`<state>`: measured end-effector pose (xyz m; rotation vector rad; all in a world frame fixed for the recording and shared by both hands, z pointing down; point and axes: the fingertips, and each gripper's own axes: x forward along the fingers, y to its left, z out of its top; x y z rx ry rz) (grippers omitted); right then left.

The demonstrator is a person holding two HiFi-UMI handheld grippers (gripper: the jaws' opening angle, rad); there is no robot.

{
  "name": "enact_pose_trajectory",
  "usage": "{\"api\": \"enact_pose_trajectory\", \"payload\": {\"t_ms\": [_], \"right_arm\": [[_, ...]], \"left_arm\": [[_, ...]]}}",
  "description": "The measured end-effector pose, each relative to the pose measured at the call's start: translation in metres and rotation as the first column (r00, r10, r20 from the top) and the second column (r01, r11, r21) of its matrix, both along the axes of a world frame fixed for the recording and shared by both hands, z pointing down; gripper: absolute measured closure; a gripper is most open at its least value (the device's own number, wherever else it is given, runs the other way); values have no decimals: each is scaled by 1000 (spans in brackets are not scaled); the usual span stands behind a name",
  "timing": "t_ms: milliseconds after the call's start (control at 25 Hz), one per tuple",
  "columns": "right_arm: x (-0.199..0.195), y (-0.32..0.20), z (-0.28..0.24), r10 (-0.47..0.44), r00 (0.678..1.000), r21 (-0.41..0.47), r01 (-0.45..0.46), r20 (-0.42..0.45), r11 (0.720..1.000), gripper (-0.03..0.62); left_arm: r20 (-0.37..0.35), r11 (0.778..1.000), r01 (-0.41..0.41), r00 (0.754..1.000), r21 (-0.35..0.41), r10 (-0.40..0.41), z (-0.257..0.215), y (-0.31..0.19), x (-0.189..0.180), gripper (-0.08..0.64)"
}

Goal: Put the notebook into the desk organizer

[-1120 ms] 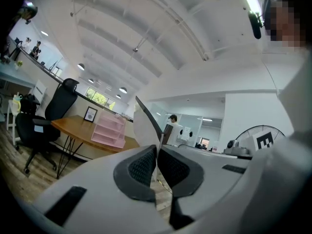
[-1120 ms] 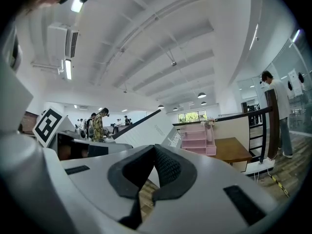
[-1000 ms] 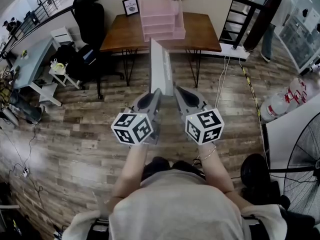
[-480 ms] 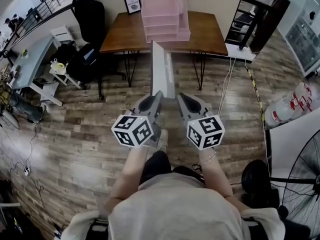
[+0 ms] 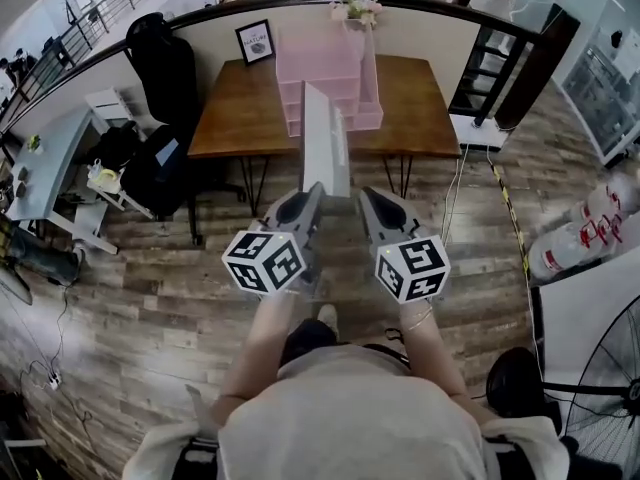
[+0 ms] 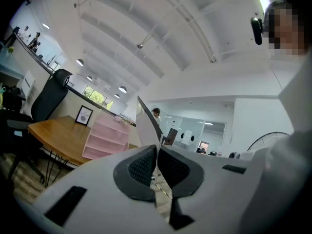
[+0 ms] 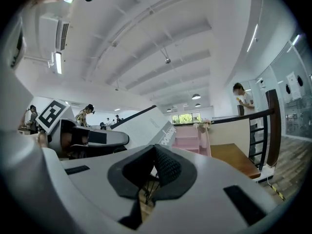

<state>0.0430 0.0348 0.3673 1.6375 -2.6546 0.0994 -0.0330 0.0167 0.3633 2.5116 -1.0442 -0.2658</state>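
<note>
My left tongs (image 6: 157, 149) are clamped tight on the notebook (image 6: 146, 126) edge. My right tongs (image 7: 154, 150) are pressed together, empty, just beside the notebook.

The notebook's (image 5: 325, 143) near end is hidden between the left gripper (image 5: 314, 188) and right gripper (image 5: 363, 194). The notebook covers the desk organizer's (image 5: 345, 68) lower left. The framed picture's (image 5: 255, 41) print is too small to read. At 4 o'clock, the fan (image 5: 600, 368) runs off the edge.
</note>
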Motion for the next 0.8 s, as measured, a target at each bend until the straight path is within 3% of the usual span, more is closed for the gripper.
{"api": "enact_pose_trajectory", "payload": {"t_ms": [240,800], "right_arm": [[-12,-72,-5,10,1000,2,-10,-20,1000,583],[-17,-146,12,-29,999,-65,27,-28,998,583]], "left_arm": [[-12,1000,-23,1000,17,23,-8,-71,-6,537],[-28,998,-47,999,-47,46,14,-141,7,537]]}}
